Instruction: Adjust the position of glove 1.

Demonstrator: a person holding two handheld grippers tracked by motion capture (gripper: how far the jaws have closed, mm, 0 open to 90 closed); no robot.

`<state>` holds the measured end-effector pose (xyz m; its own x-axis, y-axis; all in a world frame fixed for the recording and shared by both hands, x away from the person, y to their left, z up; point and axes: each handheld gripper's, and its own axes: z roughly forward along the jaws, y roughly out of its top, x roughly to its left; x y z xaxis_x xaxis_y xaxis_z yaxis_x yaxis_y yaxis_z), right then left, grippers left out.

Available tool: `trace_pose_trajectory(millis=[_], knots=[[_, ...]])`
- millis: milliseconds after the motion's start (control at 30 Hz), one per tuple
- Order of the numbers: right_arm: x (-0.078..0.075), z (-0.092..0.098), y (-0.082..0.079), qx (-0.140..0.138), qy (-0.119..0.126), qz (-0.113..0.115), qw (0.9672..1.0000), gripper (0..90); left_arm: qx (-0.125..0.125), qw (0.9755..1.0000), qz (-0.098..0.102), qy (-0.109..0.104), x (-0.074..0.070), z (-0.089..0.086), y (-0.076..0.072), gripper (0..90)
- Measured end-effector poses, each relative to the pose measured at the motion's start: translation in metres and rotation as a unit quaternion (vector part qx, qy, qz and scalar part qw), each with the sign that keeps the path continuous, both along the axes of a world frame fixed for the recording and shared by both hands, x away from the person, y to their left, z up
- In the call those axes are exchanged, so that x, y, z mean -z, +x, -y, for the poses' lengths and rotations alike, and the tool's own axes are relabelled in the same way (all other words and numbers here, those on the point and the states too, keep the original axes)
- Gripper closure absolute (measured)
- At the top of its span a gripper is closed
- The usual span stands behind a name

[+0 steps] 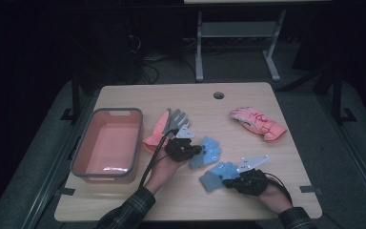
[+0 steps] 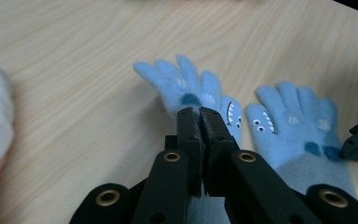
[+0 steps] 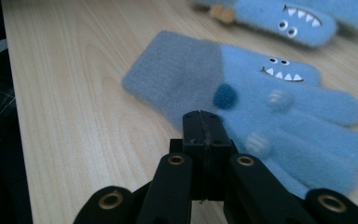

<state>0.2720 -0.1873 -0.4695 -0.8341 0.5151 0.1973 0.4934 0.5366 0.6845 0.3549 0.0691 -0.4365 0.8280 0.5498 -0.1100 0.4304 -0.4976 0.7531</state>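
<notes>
Two light blue gloves with shark faces lie side by side at the middle of the wooden table (image 1: 138,200). My left gripper (image 1: 198,150) (image 2: 200,114) has its jaws shut on the palm of the farther blue glove (image 1: 210,149) (image 2: 182,79). My right gripper (image 1: 228,180) (image 3: 204,119) is shut on the side edge of the nearer blue glove (image 1: 217,174) (image 3: 261,88), close to its grey cuff. In the left gripper view the nearer glove (image 2: 293,126) lies to the right. In the right gripper view the farther glove (image 3: 284,18) lies beyond.
An empty pink bin (image 1: 107,143) with a grey rim stands at the table's left. A pink and grey glove (image 1: 169,124) lies just behind my left gripper. A pink glove (image 1: 257,123) rests at the back right, near a cable hole (image 1: 218,95).
</notes>
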Motion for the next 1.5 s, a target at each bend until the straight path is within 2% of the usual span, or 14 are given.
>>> trace_pose_trajectory(millis=[167, 567, 833, 1000, 1267, 1400, 1500], knots=[[0.000, -0.002, 0.002, 0.001, 0.000, 0.002, 1.0000, 90.0, 0.012, 0.9999, -0.003, 0.006, 0.003, 0.005, -0.004, 87.5], [0.001, -0.009, 0.011, 0.004, 0.002, 0.004, 1.0000, 90.0, 0.030, 0.9992, -0.012, -0.023, -0.007, 0.004, -0.018, 87.2], [0.002, -0.014, 0.018, 0.012, 0.006, 0.003, 0.9999, 90.0, 0.053, 0.9982, -0.018, -0.020, -0.007, 0.013, -0.027, 86.9], [0.002, -0.015, 0.021, 0.011, 0.006, 0.005, 0.9999, 90.0, 0.072, 0.9972, -0.019, -0.007, -0.004, 0.022, -0.033, 86.9], [0.002, -0.016, 0.021, 0.010, 0.005, 0.004, 0.9999, 90.0, 0.084, 0.9959, -0.034, -0.001, 0.003, 0.032, -0.040, 86.3], [0.003, -0.016, 0.021, 0.010, 0.005, 0.004, 0.9999, 89.9, 0.088, 0.9954, -0.038, -0.010, 0.002, 0.033, -0.041, 81.3], [0.002, -0.015, 0.020, 0.010, 0.003, 0.003, 0.9999, 89.8, 0.091, 0.9952, -0.033, -0.014, -0.001, 0.033, -0.042, 77.8]])
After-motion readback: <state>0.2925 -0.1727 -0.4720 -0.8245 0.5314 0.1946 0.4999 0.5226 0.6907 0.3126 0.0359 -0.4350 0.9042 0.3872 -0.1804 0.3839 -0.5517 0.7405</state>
